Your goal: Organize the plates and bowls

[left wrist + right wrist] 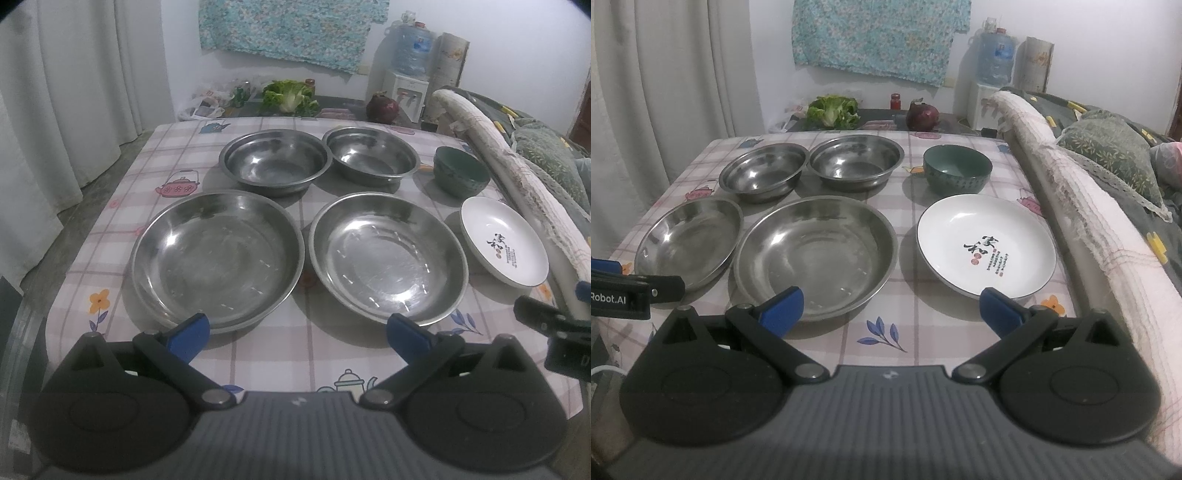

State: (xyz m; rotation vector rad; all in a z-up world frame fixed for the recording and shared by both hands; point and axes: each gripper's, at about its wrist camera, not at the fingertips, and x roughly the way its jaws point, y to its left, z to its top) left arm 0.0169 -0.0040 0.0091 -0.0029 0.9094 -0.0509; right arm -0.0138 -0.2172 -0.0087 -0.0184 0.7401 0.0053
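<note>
Two steel plates sit in the front row: the left plate (218, 258) (689, 242) and the right plate (386, 256) (816, 254). Behind them stand two steel bowls, the left one (275, 160) (762, 175) and the right one (371, 155) (855, 160). A dark green bowl (461, 171) (956, 168) stands at the back right, a white ceramic plate (504, 245) (986, 245) in front of it. My left gripper (297, 338) is open and empty at the near edge before the steel plates. My right gripper (892, 312) is open and empty, between the right steel plate and the white plate.
The table has a checked cloth (325, 343) (912, 328). A padded sofa arm (517, 184) (1082, 206) runs along the right edge. Curtains (55, 110) hang to the left. Lettuce (290, 96), a purple cabbage (922, 116) and a water dispenser (408, 74) stand behind the table.
</note>
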